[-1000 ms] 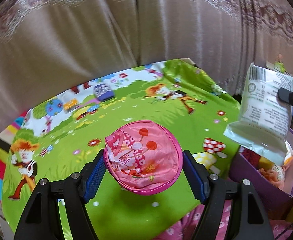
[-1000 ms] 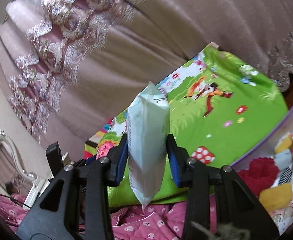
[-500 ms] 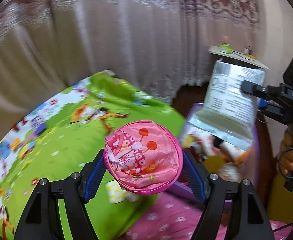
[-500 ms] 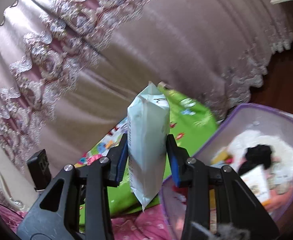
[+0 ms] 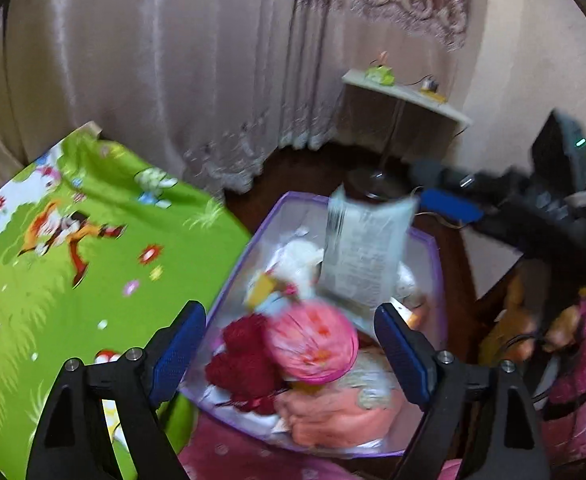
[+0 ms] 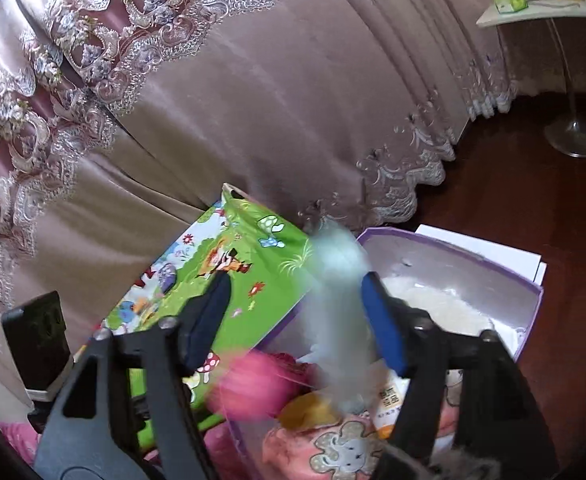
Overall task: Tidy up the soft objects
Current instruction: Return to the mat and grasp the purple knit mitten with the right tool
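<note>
Left gripper [image 5: 289, 340]: jaws spread wide, having just been opening; the pink round pouch [image 5: 311, 346] sits between the blue pads but clear of both, blurred, apparently dropping or just landed on the contents of the purple bin [image 5: 437, 280]. The pouch lies directly ahead of and below this gripper, beside a dark red woolly item [image 5: 243, 360].

Right gripper [image 6: 297, 316]: jaws likewise parted and just been opening; the white packet [image 6: 339, 316] stands upright between them, long axis vertical, close against the right-hand pad and well off the other, its lower end over the bin. In the left wrist view the same packet [image 5: 367, 252] hangs above the bin's middle.

Both items therefore lie over the bin, beside the green cartoon sheet [image 5: 73, 260].

Unclear: motion blur hides whether either item rests or falls. The bin's near corner is cut off behind the gripper frames; its lower contents are jumbled and unreadable.
</note>
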`<action>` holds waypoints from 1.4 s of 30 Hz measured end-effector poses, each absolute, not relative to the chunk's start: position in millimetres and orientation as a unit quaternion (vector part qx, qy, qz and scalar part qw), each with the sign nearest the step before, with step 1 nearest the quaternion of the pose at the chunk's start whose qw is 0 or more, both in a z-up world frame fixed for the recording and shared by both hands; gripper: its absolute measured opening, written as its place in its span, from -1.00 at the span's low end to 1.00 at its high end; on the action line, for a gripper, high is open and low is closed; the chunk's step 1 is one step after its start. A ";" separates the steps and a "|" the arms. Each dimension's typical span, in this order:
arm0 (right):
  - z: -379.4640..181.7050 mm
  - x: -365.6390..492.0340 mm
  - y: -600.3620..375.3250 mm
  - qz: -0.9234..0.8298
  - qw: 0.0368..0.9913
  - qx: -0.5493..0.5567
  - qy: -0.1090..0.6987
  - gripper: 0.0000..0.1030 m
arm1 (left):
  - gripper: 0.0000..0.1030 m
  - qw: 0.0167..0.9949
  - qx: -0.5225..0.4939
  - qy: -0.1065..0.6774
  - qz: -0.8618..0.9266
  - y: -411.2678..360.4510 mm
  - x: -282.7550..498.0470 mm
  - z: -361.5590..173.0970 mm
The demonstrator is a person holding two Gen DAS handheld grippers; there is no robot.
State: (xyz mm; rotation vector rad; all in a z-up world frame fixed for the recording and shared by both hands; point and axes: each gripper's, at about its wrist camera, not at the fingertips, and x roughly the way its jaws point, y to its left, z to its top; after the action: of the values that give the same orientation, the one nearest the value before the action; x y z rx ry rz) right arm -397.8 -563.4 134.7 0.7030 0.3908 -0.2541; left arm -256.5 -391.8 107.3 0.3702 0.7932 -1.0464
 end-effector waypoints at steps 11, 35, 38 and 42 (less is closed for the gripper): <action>119.8 -372.0 -539.4 -0.082 0.913 0.325 0.234 0.40 | 0.70 0.833 0.181 0.392 -0.345 -290.3 -195.4 71.6; 53.4 -66.9 -331.2 0.142 0.868 0.212 0.426 0.42 | 0.70 0.909 0.079 0.409 -0.007 -1.8 34.6 16.2; 42.0 -12.6 -311.5 0.138 0.866 0.193 0.440 0.42 | 0.70 0.901 0.026 0.433 0.004 21.8 50.7 10.8; 30.4 51.1 -293.4 0.132 0.863 0.188 0.449 0.42 | 0.73 0.898 -0.040 0.439 -0.002 37.8 50.6 8.1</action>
State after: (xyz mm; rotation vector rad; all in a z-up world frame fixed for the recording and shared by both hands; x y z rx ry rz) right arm 51.1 -293.4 30.4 0.3938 0.9418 0.2758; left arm 50.6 37.8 8.1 -0.0820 0.9089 -0.0045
